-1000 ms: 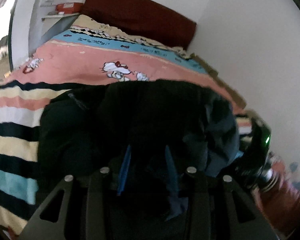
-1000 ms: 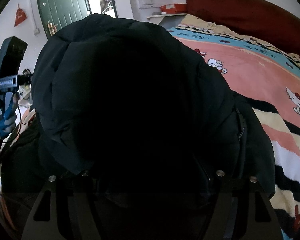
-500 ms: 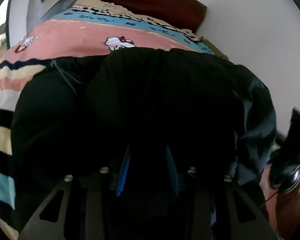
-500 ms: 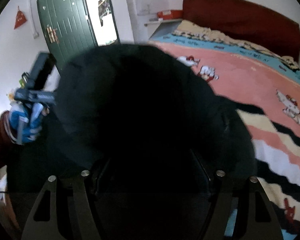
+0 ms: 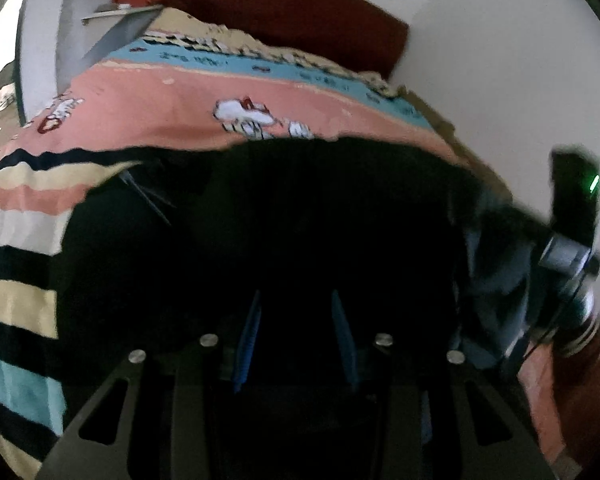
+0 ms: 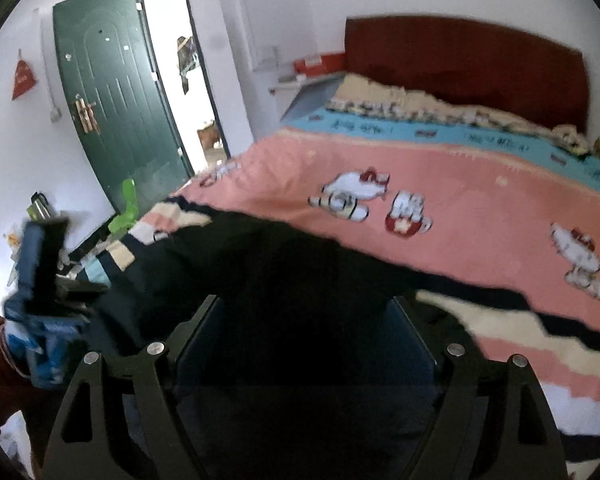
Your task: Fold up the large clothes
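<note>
A black puffy jacket [image 5: 300, 220] lies bunched on the bed's striped blanket [image 5: 20, 208]. My left gripper [image 5: 296, 340] is shut on a fold of it, dark fabric filling the gap between the blue pads [image 5: 248, 336]. In the right wrist view the jacket [image 6: 284, 264] lies low across the blanket. My right gripper [image 6: 306, 320] hangs just above it, jaws wide and still opening, with the jacket below them and nothing gripped. Each gripper shows in the other's view: the right gripper [image 5: 568, 240] and the left gripper [image 6: 40, 280], held by a blue-gloved hand.
The pink cartoon-print blanket [image 6: 460, 184] covers the far half of the bed, up to a dark red headboard [image 6: 460, 64]. A white wall [image 5: 500, 60] runs along the bed's far side. A green door [image 6: 116, 112] stands open beyond the bed's near corner.
The jacket, raised and filling the right wrist view before, has dropped flat onto the bed. My right gripper has let go of it, spread its jaws and lifted. The left grip is unchanged.
</note>
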Available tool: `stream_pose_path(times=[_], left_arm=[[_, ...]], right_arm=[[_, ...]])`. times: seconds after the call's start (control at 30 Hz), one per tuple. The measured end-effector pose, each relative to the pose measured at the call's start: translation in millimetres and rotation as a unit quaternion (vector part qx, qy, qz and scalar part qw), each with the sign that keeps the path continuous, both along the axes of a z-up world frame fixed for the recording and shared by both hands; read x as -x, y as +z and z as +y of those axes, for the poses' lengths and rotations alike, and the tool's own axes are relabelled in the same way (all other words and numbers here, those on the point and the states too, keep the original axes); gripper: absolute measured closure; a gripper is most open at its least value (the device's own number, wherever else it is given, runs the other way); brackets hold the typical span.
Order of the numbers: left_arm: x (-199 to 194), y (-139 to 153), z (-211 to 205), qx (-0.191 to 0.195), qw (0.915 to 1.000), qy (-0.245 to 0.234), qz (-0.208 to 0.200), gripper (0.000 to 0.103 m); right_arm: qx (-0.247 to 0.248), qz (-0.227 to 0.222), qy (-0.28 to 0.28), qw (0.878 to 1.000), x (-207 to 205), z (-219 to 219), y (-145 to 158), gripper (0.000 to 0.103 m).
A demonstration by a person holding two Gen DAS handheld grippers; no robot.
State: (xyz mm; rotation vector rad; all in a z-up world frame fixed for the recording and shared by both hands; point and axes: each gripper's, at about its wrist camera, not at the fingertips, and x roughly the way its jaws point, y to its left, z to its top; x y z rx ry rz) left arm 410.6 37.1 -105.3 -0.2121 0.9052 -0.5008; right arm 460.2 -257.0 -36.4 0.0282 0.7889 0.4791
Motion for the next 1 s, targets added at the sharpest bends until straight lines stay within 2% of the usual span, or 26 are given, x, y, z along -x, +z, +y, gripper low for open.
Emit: stream_pose_path(times=[0.2,0.4,0.5,0.67,0.83,1.0], left_arm=[[-5.1,12.7,14.7,0.013,0.9996,0.024,-0.009,0.068],[17.7,13.4,8.8,0.0,0.9999,0.014,-0.002,0.068],[27.7,15.0,5.7,-0.005,0.9999,0.01,-0.004,0.068],[15.2,36.2,-8.8,-0.012,0.9997,-0.005,-0.021,0.068],[-41.3,66.8,-34.7,-0.006,0.9991,-0.02,-0.038,0.068],[-105.2,69.3,-68.8,-0.023,0.9986,-0.036,-0.033,0.068]], right_arm=[[0.005,0.061,0.023,0.998,15.8,16.3,-53.9,0.021],[0.007,0.061,0.019,0.998,71.7,26.8,-76.6,0.021],[0.022,0.055,0.021,0.998,94.4,28.9,-75.1,0.021],[0.035,0.05,0.013,0.998,96.6,24.4,-64.9,0.021],[0.047,0.036,0.013,0.998,75.5,17.8,-44.3,0.021],[0.041,0.005,0.003,0.999,42.0,5.0,-11.1,0.021]])
